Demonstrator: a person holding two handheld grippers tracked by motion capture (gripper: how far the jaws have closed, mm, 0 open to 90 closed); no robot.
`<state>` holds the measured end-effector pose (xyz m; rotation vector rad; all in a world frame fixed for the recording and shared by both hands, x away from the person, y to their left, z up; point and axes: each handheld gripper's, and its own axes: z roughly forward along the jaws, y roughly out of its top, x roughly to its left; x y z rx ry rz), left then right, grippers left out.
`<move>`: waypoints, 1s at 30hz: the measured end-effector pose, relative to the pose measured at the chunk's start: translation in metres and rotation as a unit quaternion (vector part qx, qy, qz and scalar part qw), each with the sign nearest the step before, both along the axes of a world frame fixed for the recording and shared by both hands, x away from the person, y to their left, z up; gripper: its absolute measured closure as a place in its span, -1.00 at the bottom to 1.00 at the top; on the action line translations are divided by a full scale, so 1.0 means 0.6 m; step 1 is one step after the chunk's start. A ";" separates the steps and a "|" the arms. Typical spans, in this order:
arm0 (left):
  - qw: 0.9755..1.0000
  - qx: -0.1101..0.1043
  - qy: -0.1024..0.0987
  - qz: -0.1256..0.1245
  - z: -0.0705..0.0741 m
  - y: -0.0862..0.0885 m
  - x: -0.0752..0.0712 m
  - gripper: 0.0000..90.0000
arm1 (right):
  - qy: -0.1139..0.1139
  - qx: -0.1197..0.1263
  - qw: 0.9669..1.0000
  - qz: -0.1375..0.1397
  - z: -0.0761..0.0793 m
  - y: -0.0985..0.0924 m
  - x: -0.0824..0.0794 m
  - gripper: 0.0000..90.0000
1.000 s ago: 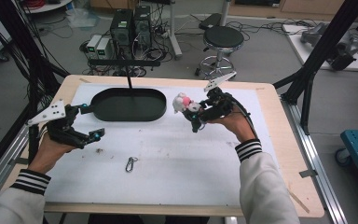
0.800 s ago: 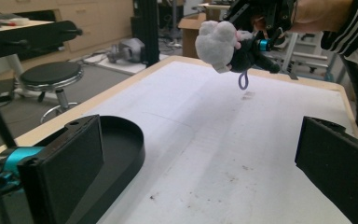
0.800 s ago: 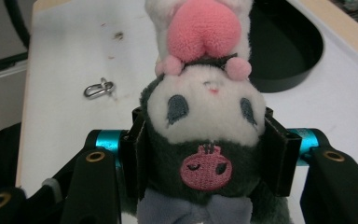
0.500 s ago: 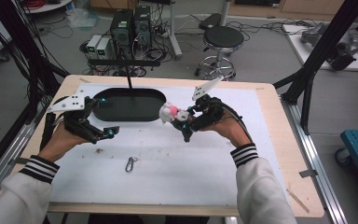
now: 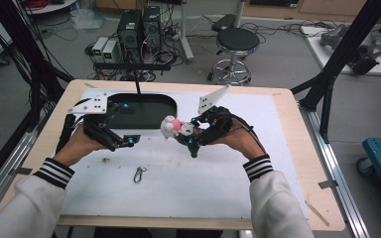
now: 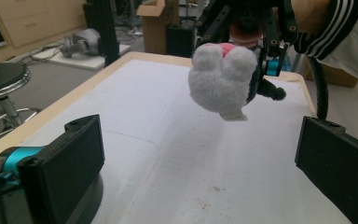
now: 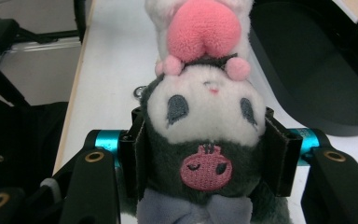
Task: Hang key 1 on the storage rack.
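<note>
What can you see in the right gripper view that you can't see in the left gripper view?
The right gripper view shows the plush toy from the front: its white face, two eyes, pink heart and pink skull patch, squeezed between the right gripper jaws. The left gripper view shows the toy's fluffy white back held above the table, and the left gripper open. Both show the toy and the white mat.

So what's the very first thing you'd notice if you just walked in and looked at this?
The plush toy: grey and white with a pink heart, held in the air over the white mat, squeezed between the jaws of the right tool. The left tool is open and points toward it, next to a black oval tray. A small metal clip lies alone on the mat.
</note>
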<state>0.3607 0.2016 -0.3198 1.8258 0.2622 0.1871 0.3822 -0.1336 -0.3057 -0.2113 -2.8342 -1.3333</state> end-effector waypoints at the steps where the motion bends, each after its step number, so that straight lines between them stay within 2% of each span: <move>1: 1.000 0.002 0.000 -0.004 0.000 -0.006 0.000 -0.96 | 0.000 0.000 1.000 0.004 0.000 0.002 -0.001 -0.01; 6: 1.000 0.009 0.001 -0.013 -0.001 -0.021 0.002 -0.96 | -0.006 0.000 1.000 0.016 -0.001 0.010 -0.004 -0.01; 12: 1.000 0.006 0.003 -0.023 0.001 -0.038 0.003 -0.96 | -0.011 0.005 1.000 0.025 0.002 0.015 -0.005 -0.01; 21: 0.999 0.014 0.011 -0.051 -0.004 -0.068 0.004 -0.93 | -0.011 0.005 0.999 0.035 0.000 0.025 -0.006 -0.01; 23: 0.998 0.014 0.011 -0.054 -0.004 -0.069 0.004 -0.77 | -0.012 0.005 0.999 0.039 -0.001 0.027 -0.006 -0.01; 25: 0.998 0.024 0.009 -0.064 -0.006 -0.072 0.004 -0.75 | -0.014 0.005 0.999 0.042 -0.002 0.029 -0.006 -0.01; 30: 0.997 0.028 0.014 -0.070 -0.009 -0.074 0.007 -0.64 | -0.014 0.002 0.999 0.047 -0.004 0.032 -0.005 -0.01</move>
